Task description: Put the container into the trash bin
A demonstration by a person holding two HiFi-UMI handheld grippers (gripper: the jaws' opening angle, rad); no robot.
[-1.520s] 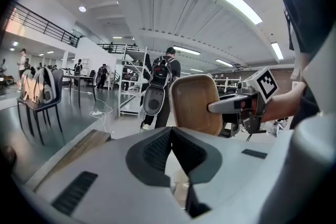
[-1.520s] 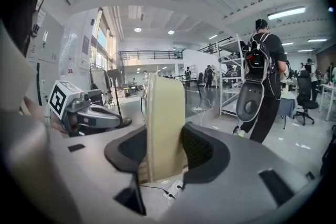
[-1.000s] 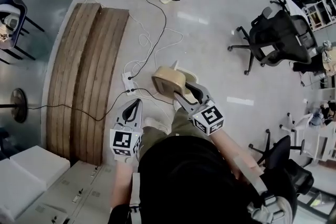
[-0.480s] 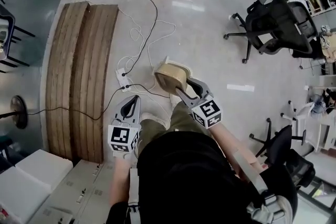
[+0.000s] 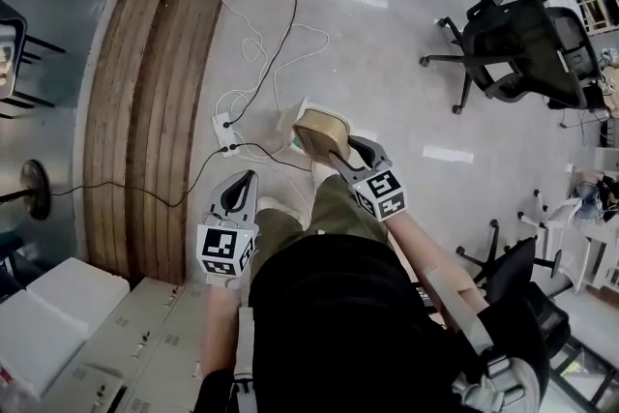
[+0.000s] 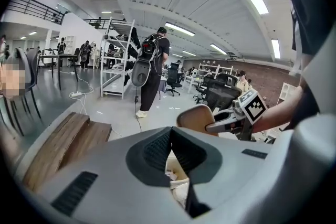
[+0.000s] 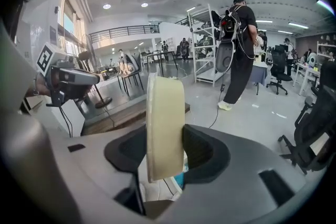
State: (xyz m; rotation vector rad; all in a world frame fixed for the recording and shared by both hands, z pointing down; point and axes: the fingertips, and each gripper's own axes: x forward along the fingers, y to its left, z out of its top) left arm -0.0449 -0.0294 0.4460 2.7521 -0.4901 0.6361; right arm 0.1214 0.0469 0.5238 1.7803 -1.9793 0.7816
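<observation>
A beige round container (image 5: 319, 129) stands on edge between the jaws of my right gripper (image 5: 338, 150), which is shut on it; in the right gripper view the container (image 7: 165, 128) fills the gap between the pads. It hangs over the white rim of a trash bin (image 5: 292, 123) on the floor, mostly hidden under it. The left gripper view shows the bin (image 6: 176, 174) with white scraps inside, just below its jaws. My left gripper (image 5: 244, 184) is shut and empty, to the left of the container.
Two long wooden planks (image 5: 145, 111) lie on the floor at the left. White and black cables and a power strip (image 5: 225, 132) run beside the bin. Office chairs (image 5: 522, 44) stand at the right, white cabinets (image 5: 58, 324) at lower left. A person with a backpack (image 6: 152, 60) stands farther off.
The right gripper has carried the container down and forward, over the bin's rim. The left gripper has shifted a little forward. The standing person's leg has slid toward the top edge.
</observation>
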